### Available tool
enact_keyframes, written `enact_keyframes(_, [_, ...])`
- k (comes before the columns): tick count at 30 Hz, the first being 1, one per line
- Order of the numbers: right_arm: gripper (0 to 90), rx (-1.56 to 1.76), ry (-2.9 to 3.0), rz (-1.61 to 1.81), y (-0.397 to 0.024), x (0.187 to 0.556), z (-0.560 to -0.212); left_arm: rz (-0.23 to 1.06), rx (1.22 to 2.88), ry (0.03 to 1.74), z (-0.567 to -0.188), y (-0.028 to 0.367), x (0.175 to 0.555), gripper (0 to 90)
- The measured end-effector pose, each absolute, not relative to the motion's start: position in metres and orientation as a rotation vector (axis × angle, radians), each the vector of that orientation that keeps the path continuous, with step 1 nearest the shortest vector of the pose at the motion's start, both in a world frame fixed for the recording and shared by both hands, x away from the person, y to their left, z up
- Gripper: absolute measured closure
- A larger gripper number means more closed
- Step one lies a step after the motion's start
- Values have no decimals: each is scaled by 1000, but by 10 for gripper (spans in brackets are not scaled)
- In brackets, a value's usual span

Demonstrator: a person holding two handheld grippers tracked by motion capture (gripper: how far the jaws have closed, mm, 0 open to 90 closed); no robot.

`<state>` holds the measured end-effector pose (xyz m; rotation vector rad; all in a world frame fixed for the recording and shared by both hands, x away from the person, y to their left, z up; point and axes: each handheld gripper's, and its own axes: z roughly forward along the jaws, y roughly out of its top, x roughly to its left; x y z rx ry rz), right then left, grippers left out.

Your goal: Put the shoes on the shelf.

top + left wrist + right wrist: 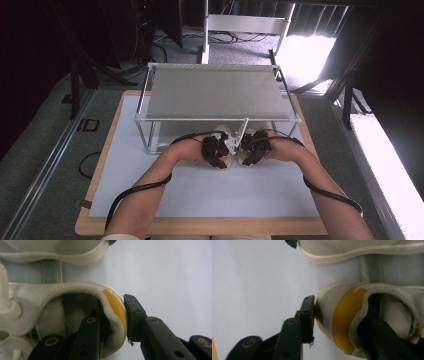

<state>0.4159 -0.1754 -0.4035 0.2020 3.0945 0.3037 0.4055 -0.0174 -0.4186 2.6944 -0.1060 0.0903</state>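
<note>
Evidently light, soft: take at stiffer heel rim. Left fingers [133,315] pinching left shoe [116,312], frame center; right fingers [307,317] astride right shoe [347,320], grip unclear.

I count two white sneakers: one [75,305] has its yellow heel between the jaws of my left gripper [116,322], the other [367,315] between the jaws of my right gripper [339,322]. Above both stands one metal rack [217,92]. Under them lies one white mat [200,190].
</note>
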Motion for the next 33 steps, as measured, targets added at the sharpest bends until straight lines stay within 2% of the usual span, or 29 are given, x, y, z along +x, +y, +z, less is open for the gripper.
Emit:
enact_keyframes(3, [550,227,3065,341,-179,415,-397,144,2673,-40,-412,-20,404,585])
enact_keyframes(11, [459,255,2953,492,-192,400,-381,132,2628,140,-410,-17,403,476])
enact_keyframes(14, [456,294,2892,551,-200,397,-379,162,2585,225,-404,-12,403,476])
enact_keyframes(20, [456,385,2806,681,-221,386,-381,223,2488,291,-388,-2,392,465])
enact_keyframes(30, [438,650,2695,882,-255,368,-400,271,2379,430,-387,36,368,431])
enact_keyframes(33, [450,715,2618,936,-264,360,-413,345,2348,506,-394,49,369,432])
